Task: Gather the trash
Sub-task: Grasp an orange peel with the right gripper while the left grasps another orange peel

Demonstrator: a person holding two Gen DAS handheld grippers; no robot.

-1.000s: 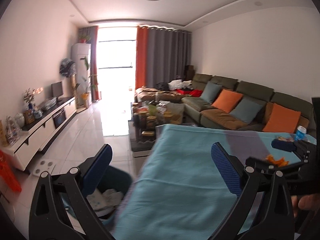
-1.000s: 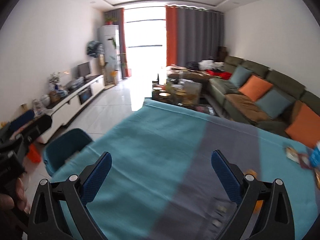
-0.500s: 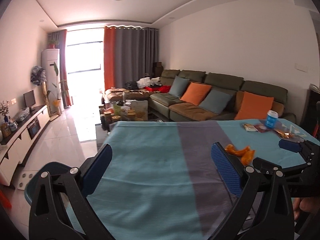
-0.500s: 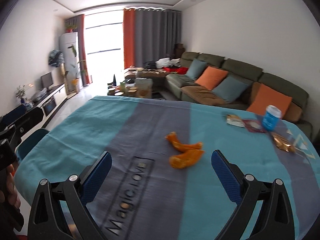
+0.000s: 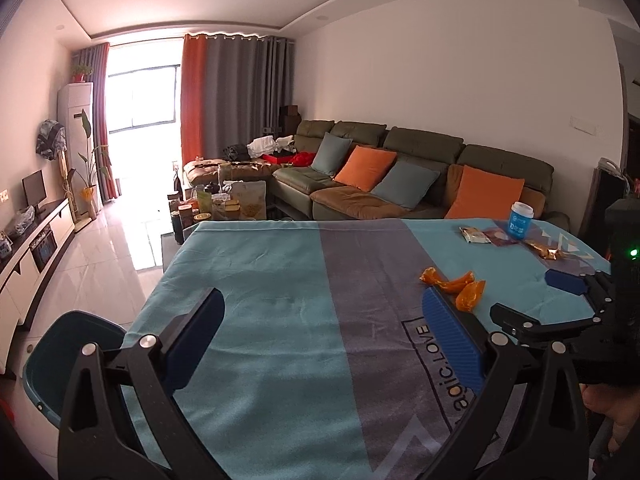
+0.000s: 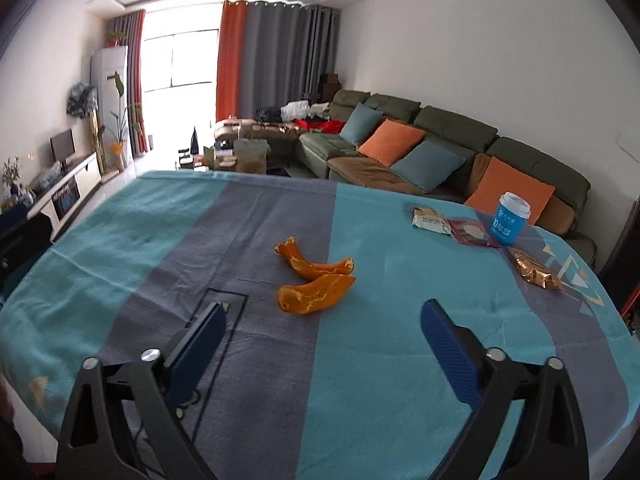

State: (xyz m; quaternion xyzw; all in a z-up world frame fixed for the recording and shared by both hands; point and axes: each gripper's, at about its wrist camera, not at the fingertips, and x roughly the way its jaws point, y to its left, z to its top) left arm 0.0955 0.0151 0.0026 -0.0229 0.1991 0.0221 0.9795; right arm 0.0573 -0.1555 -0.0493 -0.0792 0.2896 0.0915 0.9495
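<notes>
The right gripper (image 6: 322,332) hangs over the bench (image 6: 120,216) with its jaws spread wide and nothing between them. Straight ahead at 12 o'clock, near the blue pads (image 6: 448,344) but apart from them, lie the orange peels (image 6: 314,276): one curled strip farther off and a broader piece nearer, close beside each other on the seam where the grey stripe of the cloth meets the teal.

At about 1 o'clock, well apart from the peels, a pale snack packet (image 6: 431,221) lies flat, with a dark red wrapper (image 6: 472,233) just beside it and a blue cup (image 6: 512,219) with a white lid standing upright next to that. A crumpled gold wrapper (image 6: 534,269) rests at 2 o'clock, nearer the bench's edge.

The left gripper (image 5: 320,332) is also wide open and empty, held over the teal side of the cloth. In its view the peels (image 5: 454,285) sit at 1 o'clock, just past its right pad, and the right gripper (image 5: 532,300) reaches in at 3 o'clock. Off the bench edge at 8 o'clock stands a teal bin (image 5: 72,352) on the floor. A green sofa (image 5: 420,160) with orange and blue cushions runs along the far wall.
</notes>
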